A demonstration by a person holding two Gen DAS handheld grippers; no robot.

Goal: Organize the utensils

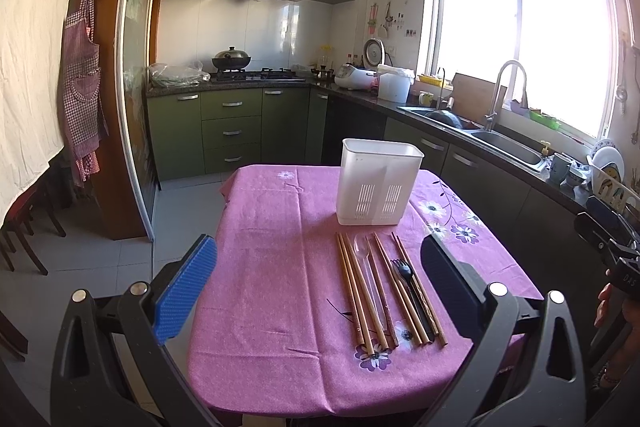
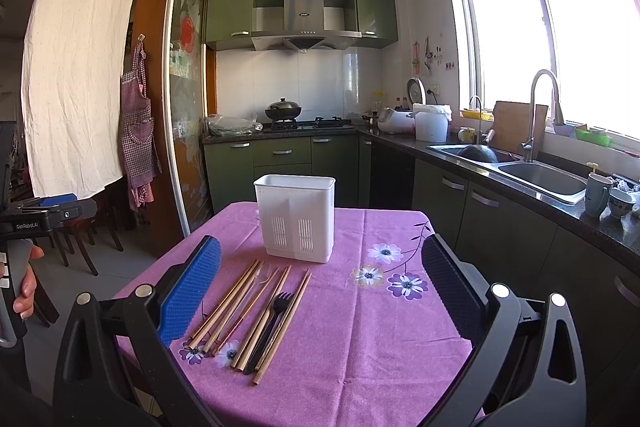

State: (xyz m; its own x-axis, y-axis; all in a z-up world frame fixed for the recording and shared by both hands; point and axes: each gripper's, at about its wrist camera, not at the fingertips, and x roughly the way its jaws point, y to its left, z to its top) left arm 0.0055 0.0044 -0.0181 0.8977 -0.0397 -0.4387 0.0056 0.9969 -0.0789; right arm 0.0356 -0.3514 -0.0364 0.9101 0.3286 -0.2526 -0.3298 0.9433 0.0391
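A white slotted utensil holder (image 1: pixel 378 183) (image 2: pixel 295 219) stands upright on the far half of a table with a pink flowered cloth (image 1: pixel 272 267) (image 2: pixel 360 339). In front of it lie several wooden chopsticks (image 1: pixel 354 299) (image 2: pixel 224 307), a clear plastic spoon (image 1: pixel 362 251) and a black plastic fork (image 1: pixel 404 273) (image 2: pixel 276 311), side by side. My left gripper (image 1: pixel 320 287) is open and empty, held above the near table edge. My right gripper (image 2: pixel 322 291) is open and empty, also above the near edge, with the utensils near its left finger.
A dark kitchen counter with a steel sink (image 2: pixel 536 175) and tap runs along the right under a window. Green cabinets and a stove with a wok (image 2: pixel 283 109) are at the back. Dark wooden chairs (image 2: pixel 80 239) stand left of the table.
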